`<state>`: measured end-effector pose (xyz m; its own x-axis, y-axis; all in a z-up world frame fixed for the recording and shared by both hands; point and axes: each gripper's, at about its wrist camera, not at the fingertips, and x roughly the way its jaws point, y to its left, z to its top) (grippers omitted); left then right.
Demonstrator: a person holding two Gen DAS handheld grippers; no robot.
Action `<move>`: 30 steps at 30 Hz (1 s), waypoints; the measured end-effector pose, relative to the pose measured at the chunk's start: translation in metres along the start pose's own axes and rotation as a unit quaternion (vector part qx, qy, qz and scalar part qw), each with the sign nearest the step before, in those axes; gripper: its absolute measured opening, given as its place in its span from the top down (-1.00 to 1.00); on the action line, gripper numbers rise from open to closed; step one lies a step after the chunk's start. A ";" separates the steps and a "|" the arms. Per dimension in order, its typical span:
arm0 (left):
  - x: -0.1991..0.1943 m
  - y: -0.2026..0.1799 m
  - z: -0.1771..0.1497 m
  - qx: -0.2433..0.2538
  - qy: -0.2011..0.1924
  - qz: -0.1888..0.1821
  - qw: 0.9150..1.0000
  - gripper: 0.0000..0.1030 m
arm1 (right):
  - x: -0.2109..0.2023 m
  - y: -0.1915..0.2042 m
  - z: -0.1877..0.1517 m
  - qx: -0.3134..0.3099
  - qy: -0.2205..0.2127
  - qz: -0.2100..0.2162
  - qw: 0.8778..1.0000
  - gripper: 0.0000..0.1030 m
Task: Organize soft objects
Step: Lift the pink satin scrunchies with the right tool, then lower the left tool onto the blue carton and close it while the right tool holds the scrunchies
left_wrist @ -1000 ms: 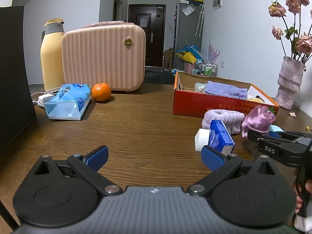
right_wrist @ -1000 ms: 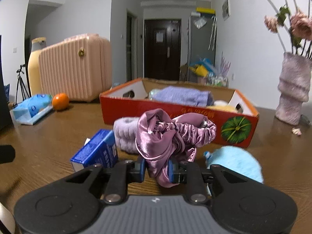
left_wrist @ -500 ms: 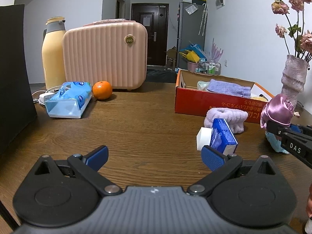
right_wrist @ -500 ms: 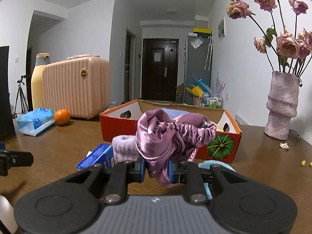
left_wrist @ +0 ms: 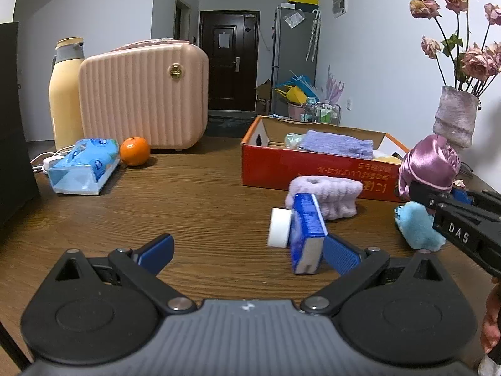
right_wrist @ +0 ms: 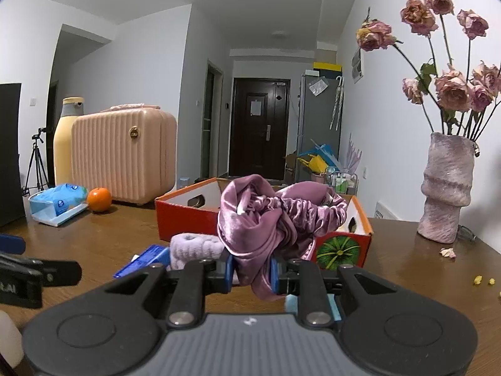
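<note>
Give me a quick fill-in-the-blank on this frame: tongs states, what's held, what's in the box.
1. The right tongs are shut on a satin ____ bonnet.
2. The left tongs are ____ and hold nothing.
3. A folded lavender towel lies inside the ____ cardboard box.
4. The orange sits on the table beside the blue ____ pack.

Missing words: purple; open; red; tissue

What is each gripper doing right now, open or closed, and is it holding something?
Left gripper: open, holding nothing.
Right gripper: closed on the purple satin bonnet, lifted above the table.
</note>
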<state>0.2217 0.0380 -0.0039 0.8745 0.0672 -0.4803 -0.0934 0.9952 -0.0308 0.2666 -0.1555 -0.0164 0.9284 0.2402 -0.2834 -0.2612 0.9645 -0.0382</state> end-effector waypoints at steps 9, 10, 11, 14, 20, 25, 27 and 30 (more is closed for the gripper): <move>0.018 -0.039 -0.003 0.036 0.013 0.004 0.999 -1.00 | -0.005 -0.030 0.001 0.000 -0.013 -0.010 1.000 0.58; 0.020 -0.044 -0.002 0.038 0.014 0.004 0.999 -1.00 | -0.006 -0.032 0.001 0.000 -0.013 -0.012 1.000 0.58; 0.022 -0.047 -0.002 0.039 0.014 0.005 0.999 -1.00 | -0.006 -0.036 0.001 0.000 -0.012 -0.013 1.000 0.58; 0.027 -0.056 0.000 0.044 0.013 0.006 0.999 -1.00 | -0.005 -0.045 0.000 -0.001 -0.012 -0.018 1.000 0.58; 0.041 -0.072 0.003 0.054 0.013 0.012 0.998 -1.00 | -0.005 -0.063 -0.002 0.000 -0.012 -0.031 0.999 0.58; 0.055 -0.079 0.008 0.054 0.018 0.017 0.998 -1.00 | -0.002 -0.077 -0.003 0.001 -0.010 -0.042 0.999 0.58; 0.059 -0.081 0.009 0.053 0.017 0.017 0.998 -1.00 | -0.001 -0.082 -0.005 0.002 -0.008 -0.044 0.999 0.58; 0.062 -0.080 0.011 0.050 0.015 0.022 0.998 -1.00 | 0.002 -0.089 -0.006 0.004 -0.002 -0.046 0.999 0.58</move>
<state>0.2886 -0.0369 -0.0215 0.8559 0.1101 -0.5052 -0.0824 0.9936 0.0770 0.2905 -0.2417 -0.0194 0.9498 0.1500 -0.2746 -0.1716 0.9835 -0.0563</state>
